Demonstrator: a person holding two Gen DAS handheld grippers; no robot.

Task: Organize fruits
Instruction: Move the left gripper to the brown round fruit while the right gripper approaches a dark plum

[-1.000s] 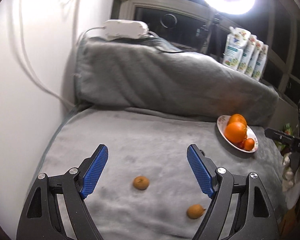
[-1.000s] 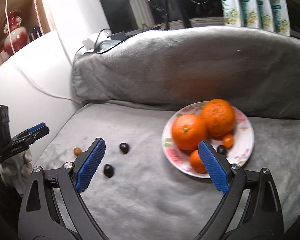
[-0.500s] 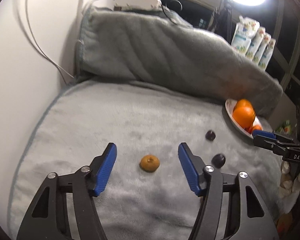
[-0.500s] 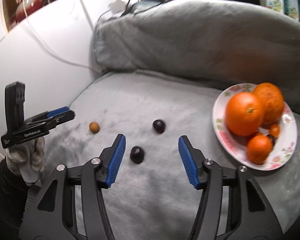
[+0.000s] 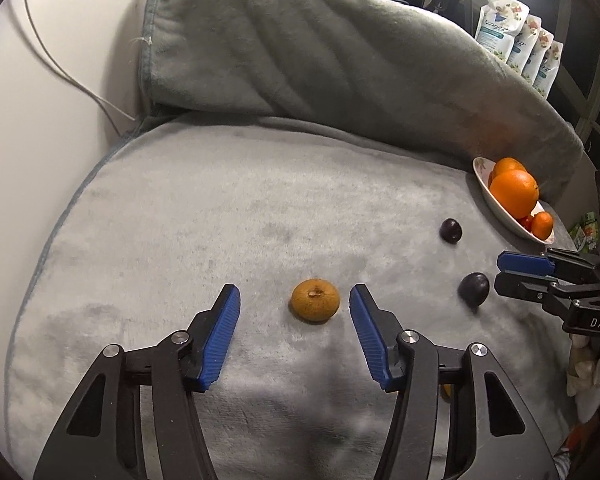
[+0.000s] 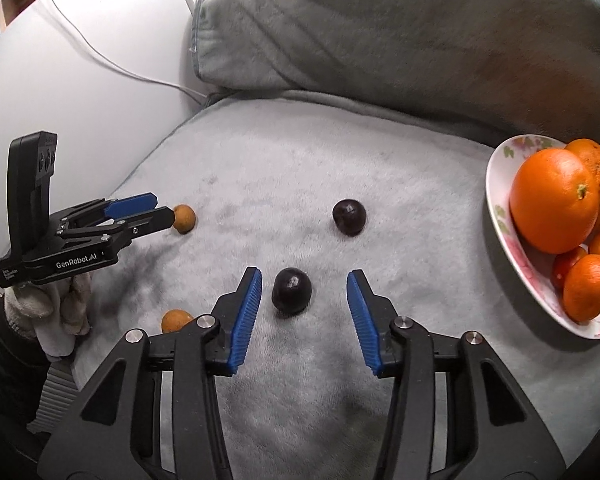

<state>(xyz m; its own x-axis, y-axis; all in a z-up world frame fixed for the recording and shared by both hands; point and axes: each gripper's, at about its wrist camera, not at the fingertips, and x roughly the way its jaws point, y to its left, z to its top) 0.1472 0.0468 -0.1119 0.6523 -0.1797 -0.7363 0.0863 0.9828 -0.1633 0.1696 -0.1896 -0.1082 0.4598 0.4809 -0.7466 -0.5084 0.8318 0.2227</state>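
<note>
Left wrist view, items left to right
Blanket (image 5: 180,208): grey plush, soft and yielding; it covers the whole work surface, and small round fruit would likely roll on it if nudged.
Left gripper (image 5: 295,332): jaws closing, pads not yet touching anything; the brown fruit lies between the fingertips, nearer the right pad.
Brown fruit (image 5: 315,300): small, round, matt skin with a stem dimple facing up; judged light and fairly firm. Best hold: across the widest part, pads on opposite sides, gentle pressure.
Near dark fruit (image 5: 473,289): just beside the tip of the right gripper as seen from here.
Far dark fruit (image 5: 450,230): lies free, between the near one and the plate.
Plate (image 5: 485,192): at the right edge, holding oranges and smaller fruit.

Right wrist view, items left to right
Second brown fruit (image 6: 175,320): partly hidden behind the gripper's left arm.
Right gripper (image 6: 304,308): jaws closing, not yet gripping; the near dark fruit (image 6: 291,290) sits between the pads, closer to the left one.
Dark fruit, handling: glossy skin, judged smooth and possibly slippery, likely bruised by a hard squeeze; take at mid-height.
Large orange (image 6: 554,200): on the plate, judged heaviest.
</note>
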